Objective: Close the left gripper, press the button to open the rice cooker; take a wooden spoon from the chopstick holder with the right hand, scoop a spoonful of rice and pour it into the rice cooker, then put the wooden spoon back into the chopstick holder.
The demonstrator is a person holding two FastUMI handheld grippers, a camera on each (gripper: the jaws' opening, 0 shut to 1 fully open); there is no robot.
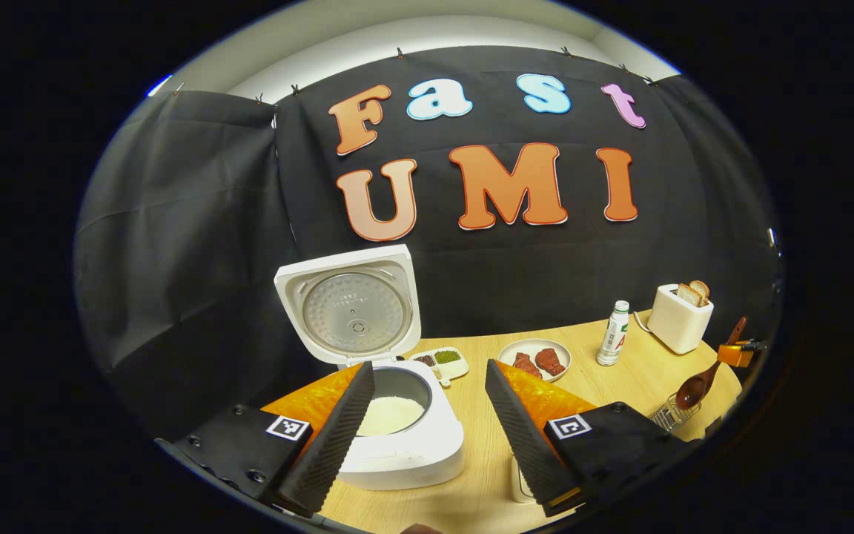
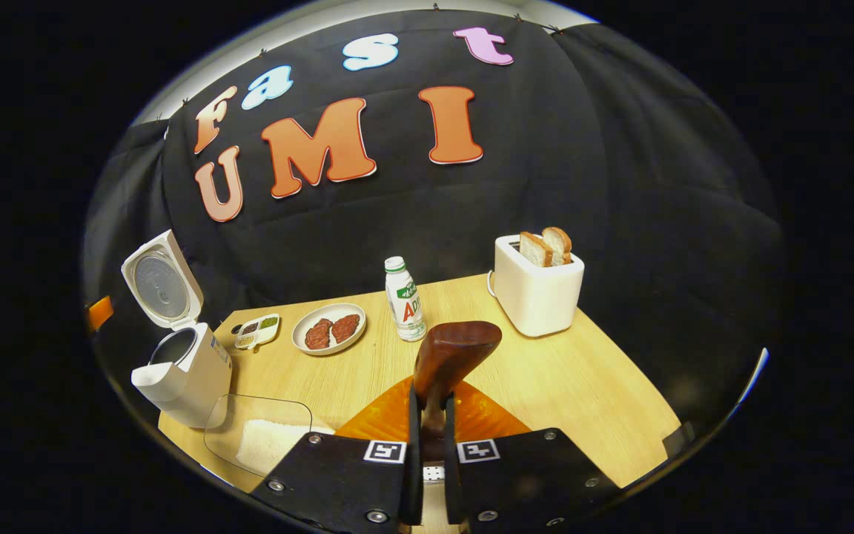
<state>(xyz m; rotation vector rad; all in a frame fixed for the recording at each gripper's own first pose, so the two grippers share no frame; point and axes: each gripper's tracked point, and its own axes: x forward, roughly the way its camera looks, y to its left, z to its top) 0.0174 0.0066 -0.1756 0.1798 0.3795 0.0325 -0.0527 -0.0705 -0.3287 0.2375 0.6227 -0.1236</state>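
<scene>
The white rice cooker (image 1: 412,452) stands open just ahead of my left gripper (image 1: 428,366), lid (image 1: 353,308) upright and white rice in the pot (image 1: 390,414). That gripper is open wide, with nothing between its fingers. My right gripper (image 2: 431,397) is shut on the handle of the dark wooden spoon (image 2: 457,348), whose bowl points forward over the table. In the left gripper view the wooden spoon (image 1: 694,386) hangs bowl down just above the wire chopstick holder (image 1: 668,415) at the far right. A clear container of rice (image 2: 271,437) lies beside the rice cooker (image 2: 186,374).
On the wooden table (image 2: 545,378) stand a plate with two pieces of meat (image 2: 329,328), a small bottle (image 2: 405,300), a white toaster with bread slices (image 2: 538,289) and a small condiment dish (image 2: 258,331). Black cloth walls close off the back and sides.
</scene>
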